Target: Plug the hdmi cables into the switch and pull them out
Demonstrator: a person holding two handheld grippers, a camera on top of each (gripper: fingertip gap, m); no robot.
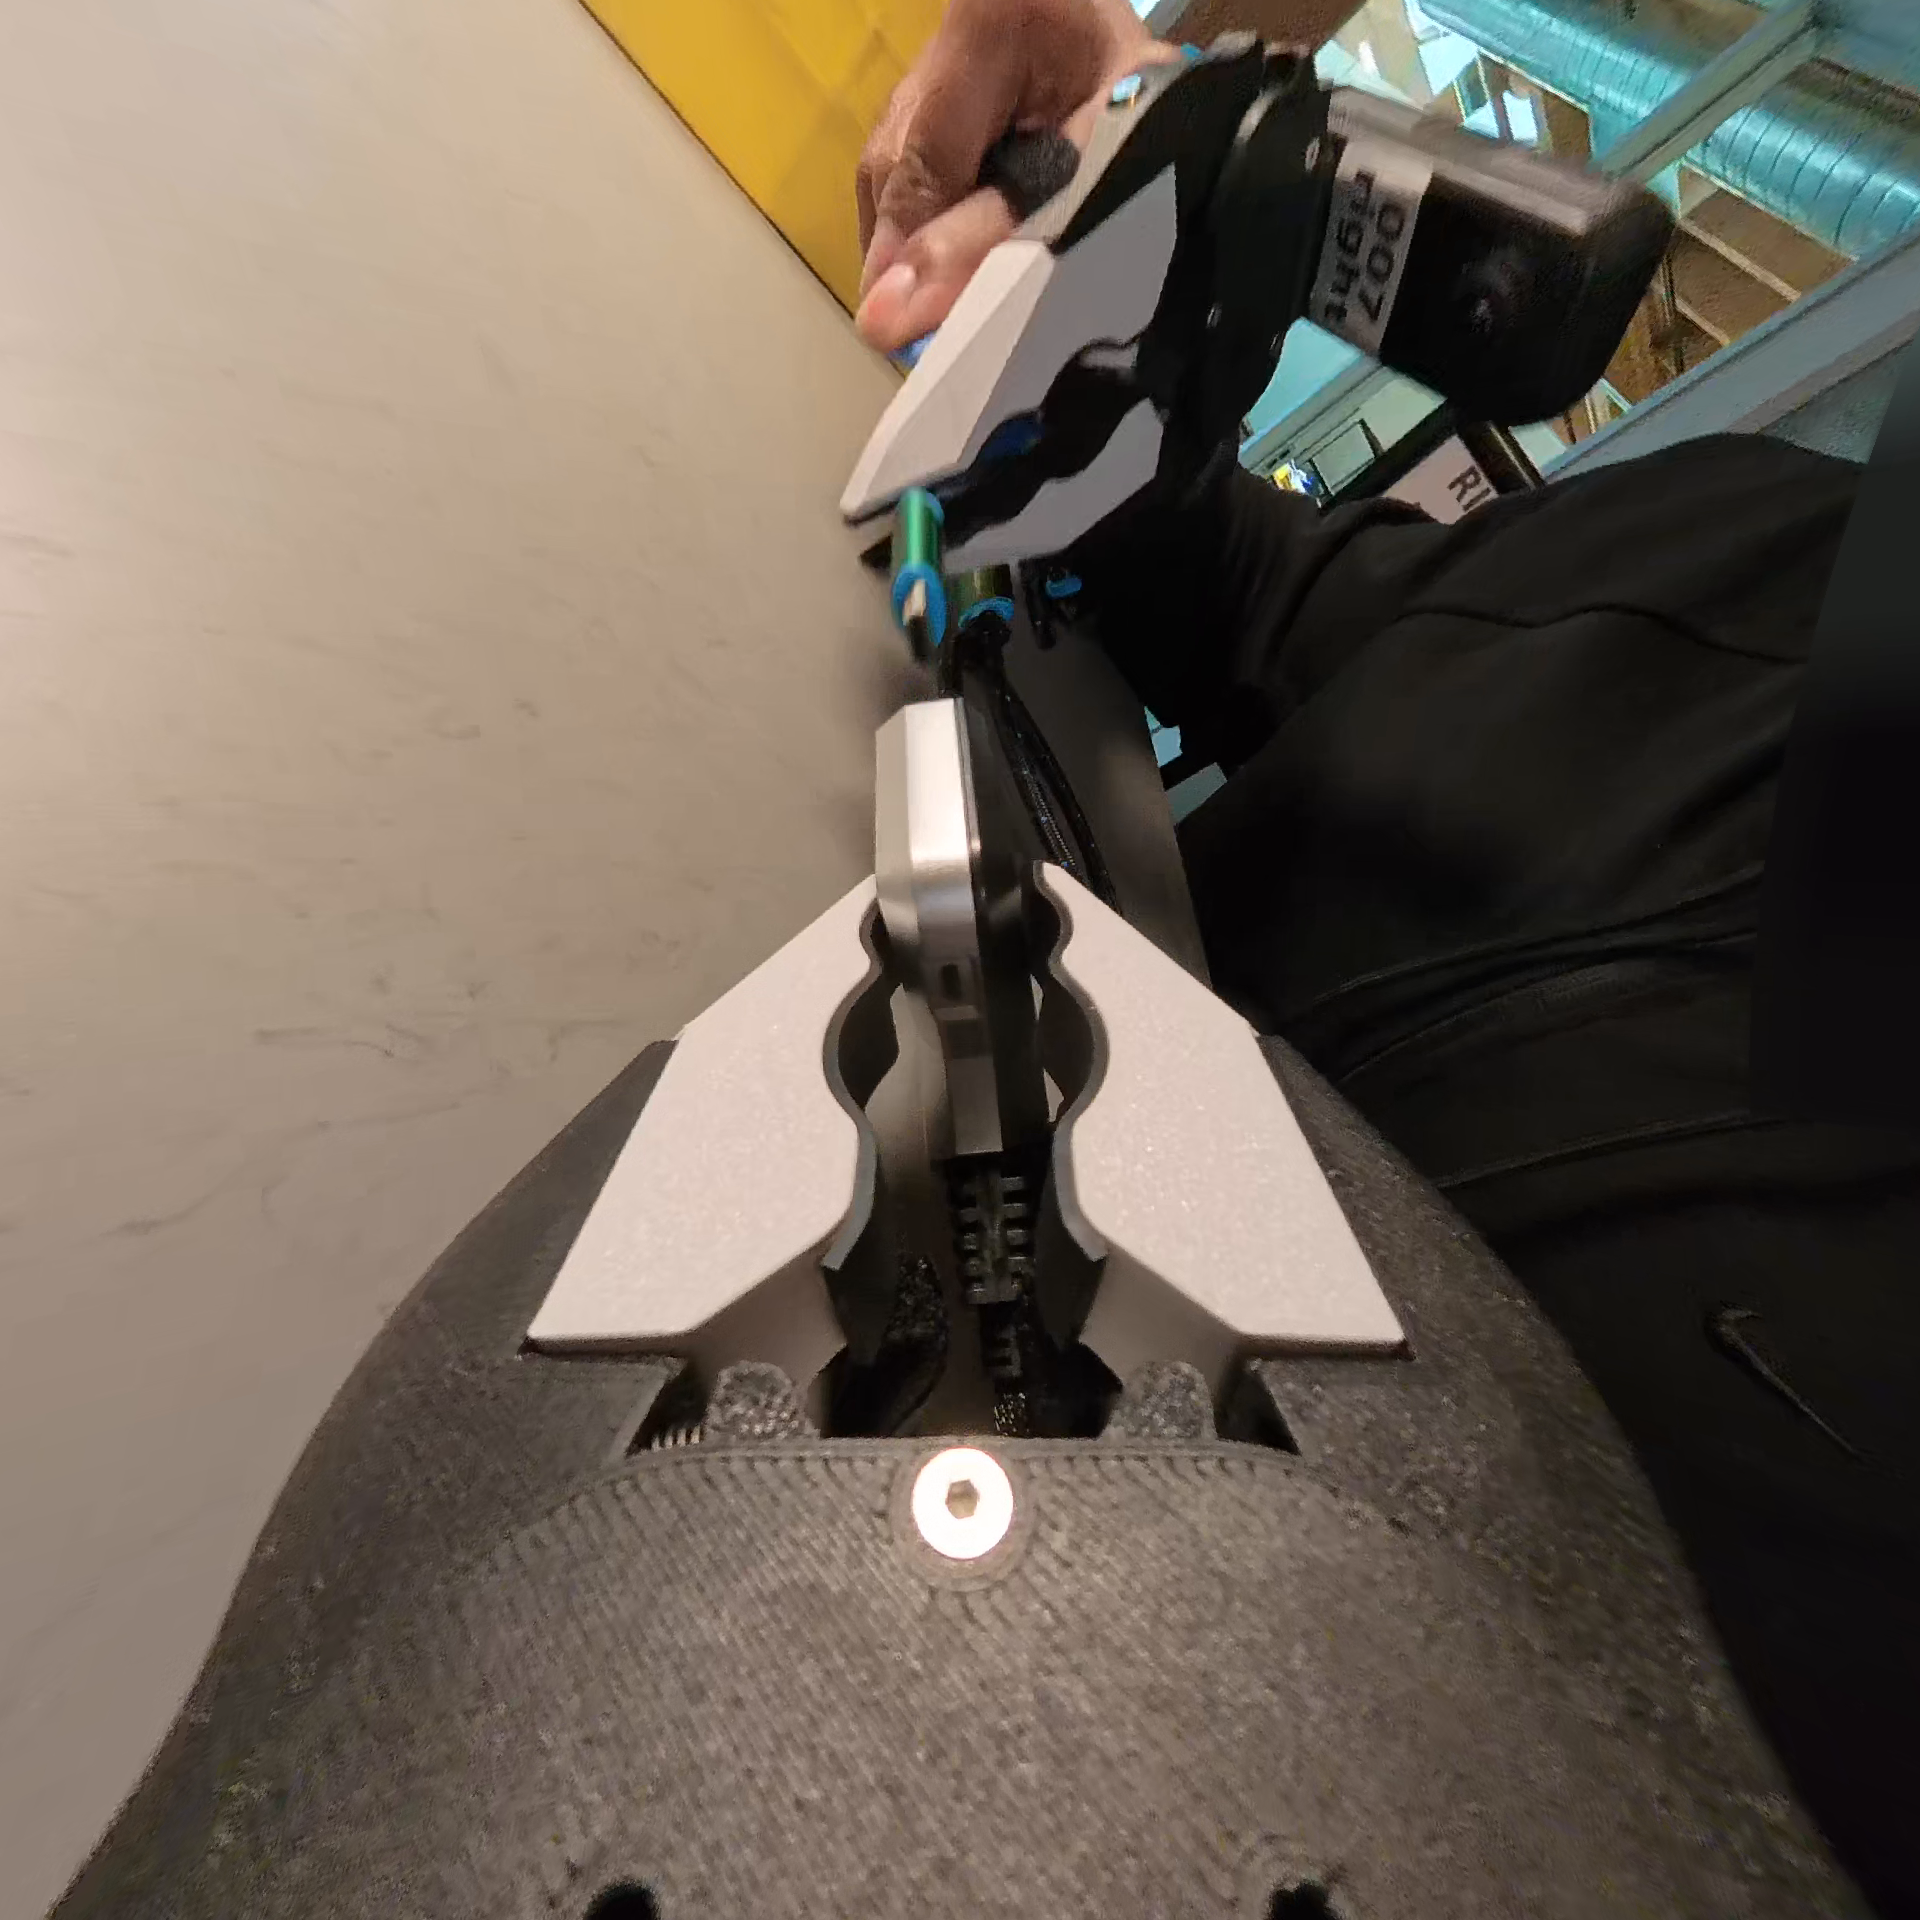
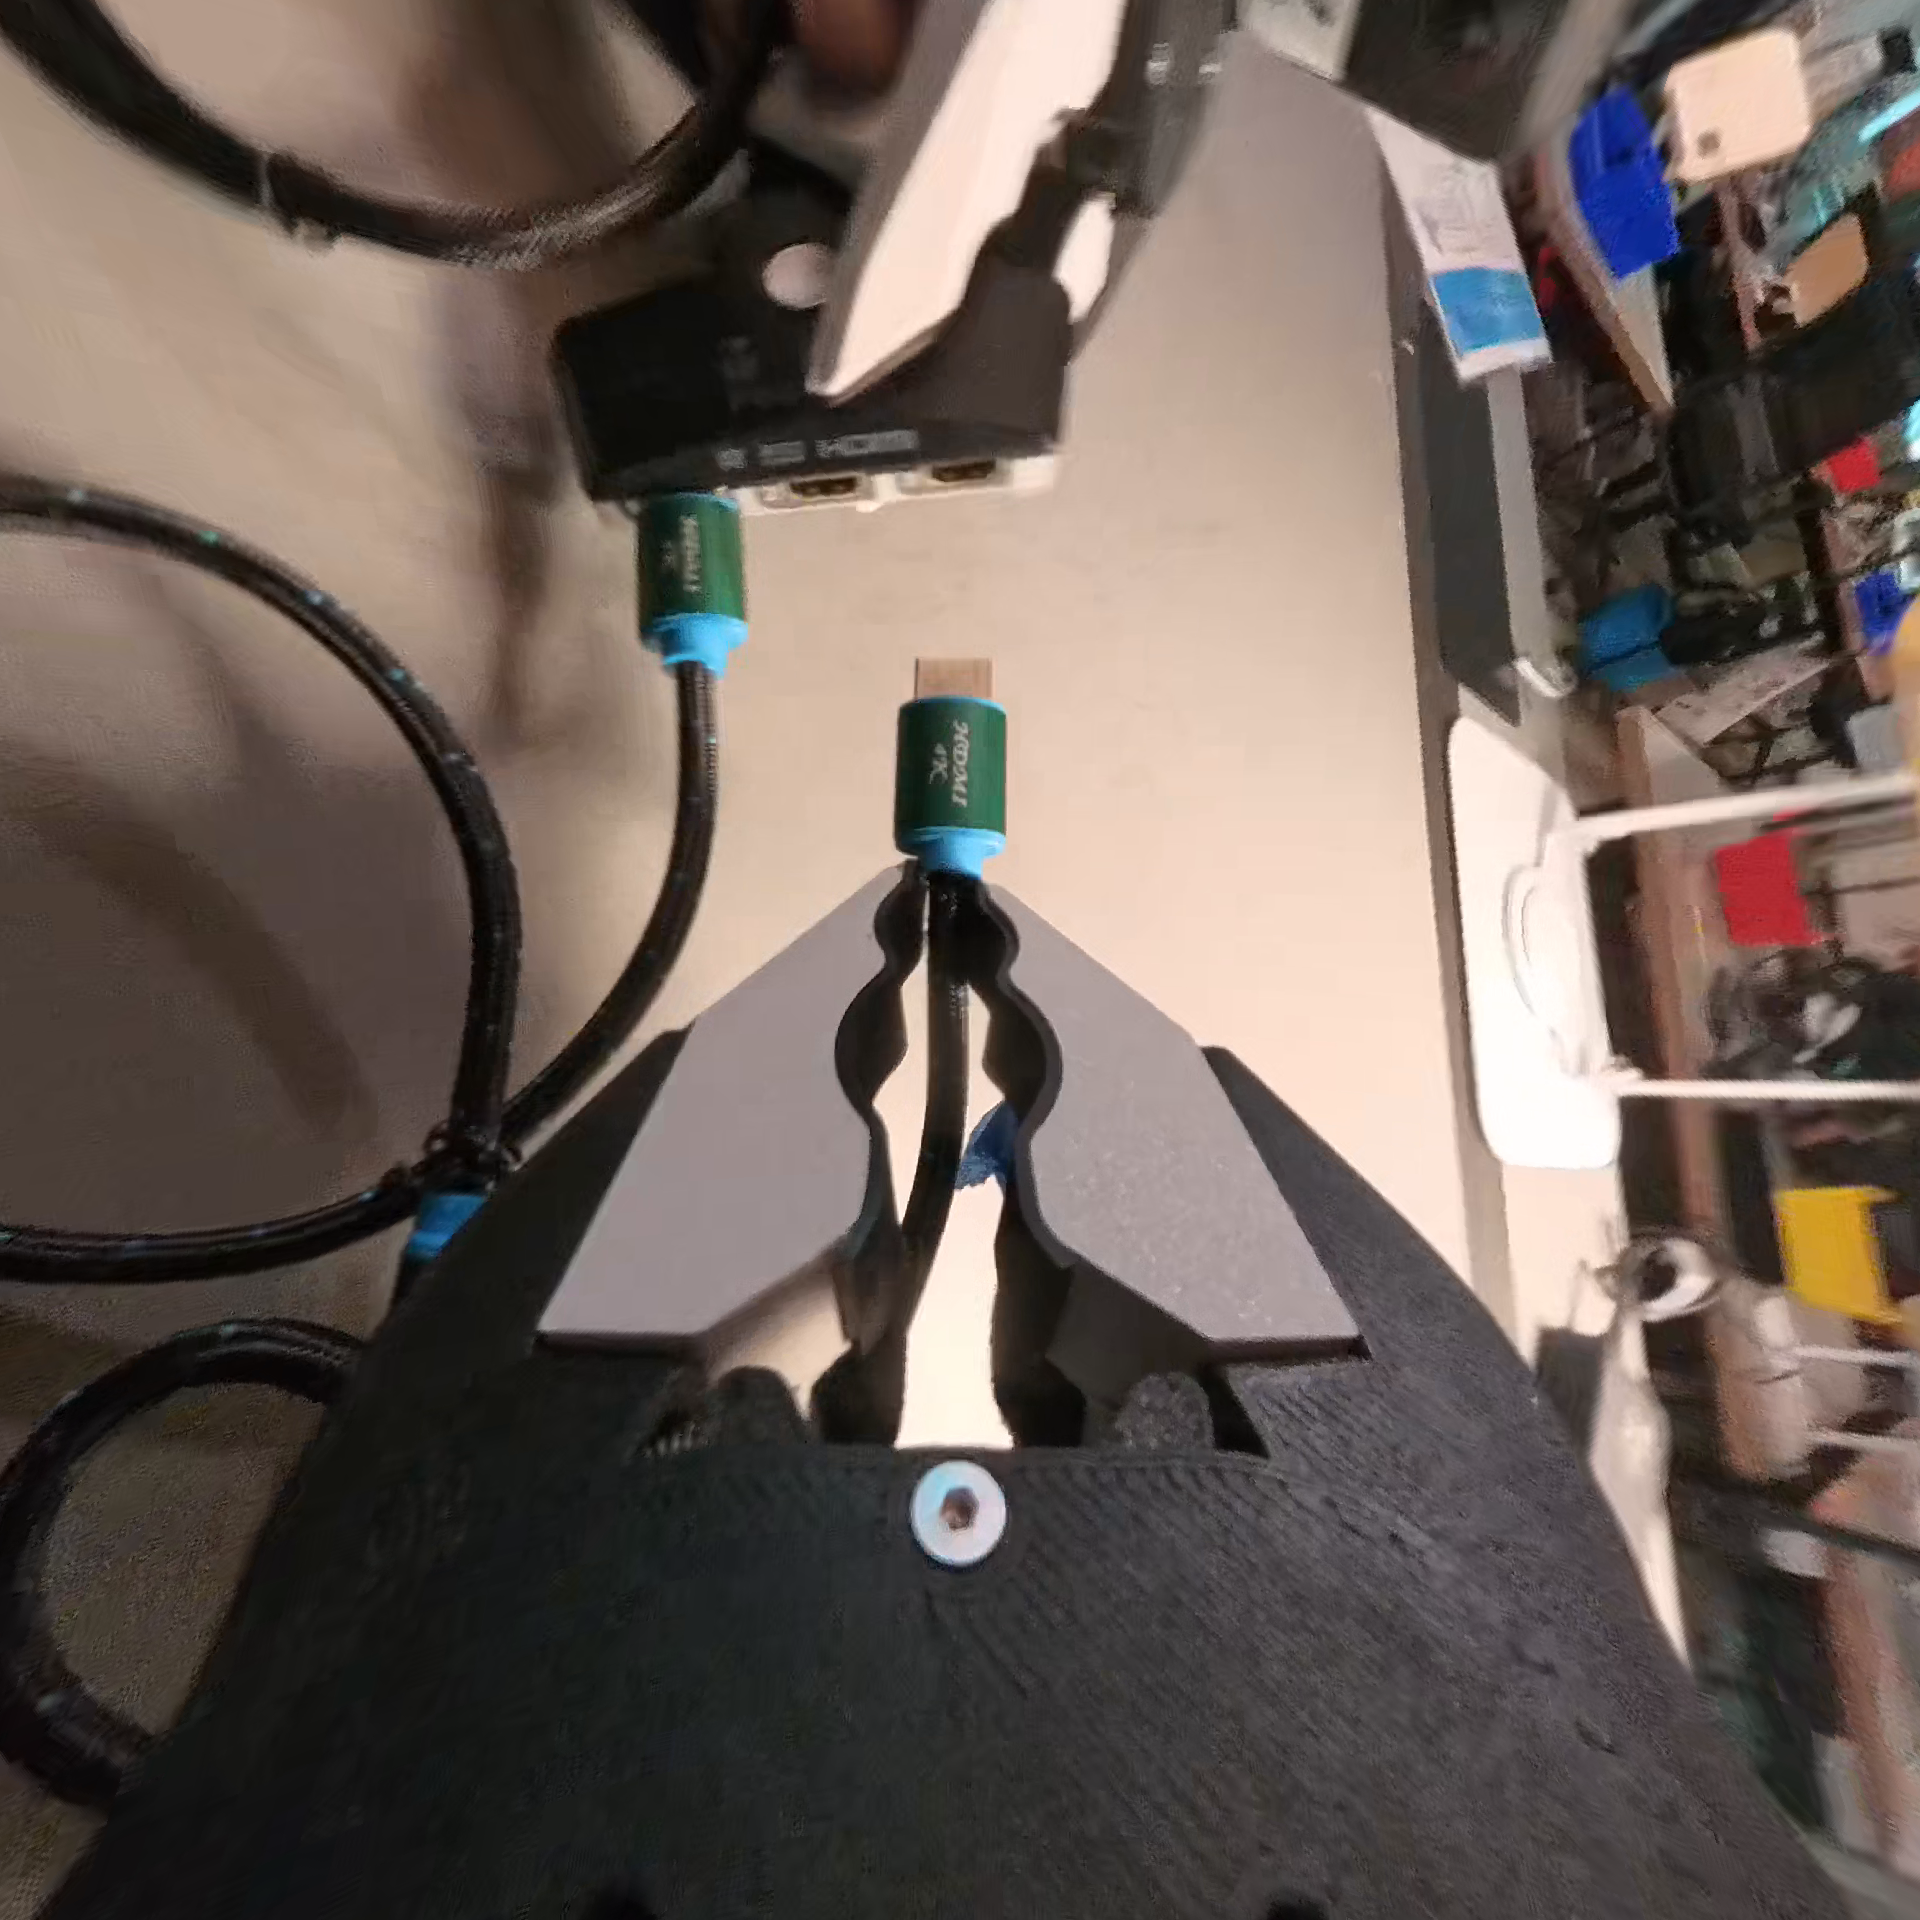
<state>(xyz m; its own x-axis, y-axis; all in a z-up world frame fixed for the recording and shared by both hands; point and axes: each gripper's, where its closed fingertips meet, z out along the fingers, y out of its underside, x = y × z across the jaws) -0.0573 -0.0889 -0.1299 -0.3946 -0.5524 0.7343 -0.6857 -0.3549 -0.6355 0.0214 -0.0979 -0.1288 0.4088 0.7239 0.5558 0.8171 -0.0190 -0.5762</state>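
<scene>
Beige table (image 2: 1195, 623), cluttered shelves (image 2: 1766, 520) beside; L fingers (image 1: 966, 914) clamp switch (image 1: 940, 883), R fingers (image 2: 951, 894) clamp cable (image 2: 945, 1029).

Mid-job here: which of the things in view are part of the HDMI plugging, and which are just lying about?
In the job:
- switch, clamped by the left gripper
- plugged-in connector
- free connector, its cable in the right gripper

Lying about:
- coiled black cable
- white rack
- cluttered shelves

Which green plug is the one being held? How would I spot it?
Find the black switch on the beige table. One green plug is already in it. The held plug hangs free before the right gripper, metal tip bare.
</scene>
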